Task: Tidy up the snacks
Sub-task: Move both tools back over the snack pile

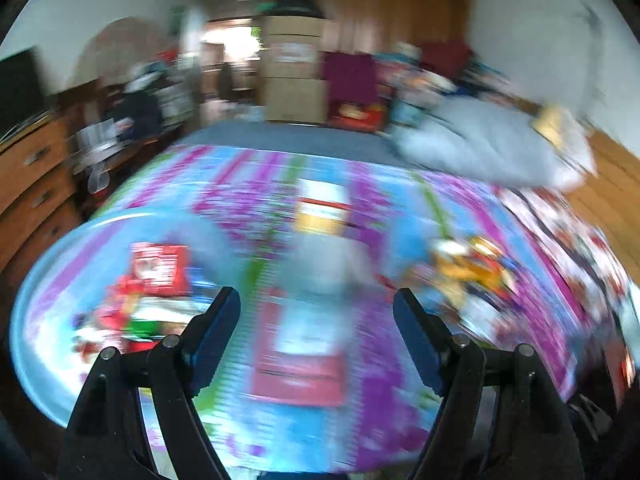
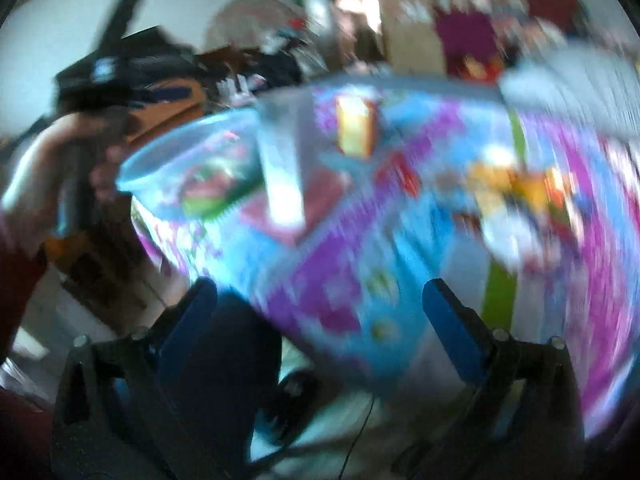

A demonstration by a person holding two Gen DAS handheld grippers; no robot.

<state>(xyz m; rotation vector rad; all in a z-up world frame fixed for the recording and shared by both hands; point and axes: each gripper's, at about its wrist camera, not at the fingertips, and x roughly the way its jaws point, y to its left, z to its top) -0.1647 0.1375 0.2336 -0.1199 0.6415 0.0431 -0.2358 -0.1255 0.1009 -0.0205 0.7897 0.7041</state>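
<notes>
Both views are motion-blurred. My left gripper (image 1: pixel 316 308) is open and empty above a bed with a purple and blue patterned cover (image 1: pixel 248 184). A light blue tub (image 1: pixel 52 264) at the left holds red and green snack packs (image 1: pixel 152 268). A red-bordered pack (image 1: pixel 300 360) lies between the fingers' line of sight, a white and yellow pack (image 1: pixel 324 208) beyond it. A heap of yellow and orange snacks (image 1: pixel 472 268) lies at the right. My right gripper (image 2: pixel 320 300) is open and empty near the bed's front edge. The tub (image 2: pixel 160 168) and snack heap (image 2: pixel 528 196) show there too.
A grey pillow (image 1: pixel 488 144) lies at the bed's far right. A wooden dresser (image 1: pixel 32 184) stands at the left, cardboard boxes (image 1: pixel 292 68) behind the bed. In the right wrist view the person's hand holds the left gripper (image 2: pixel 92 92) at the left.
</notes>
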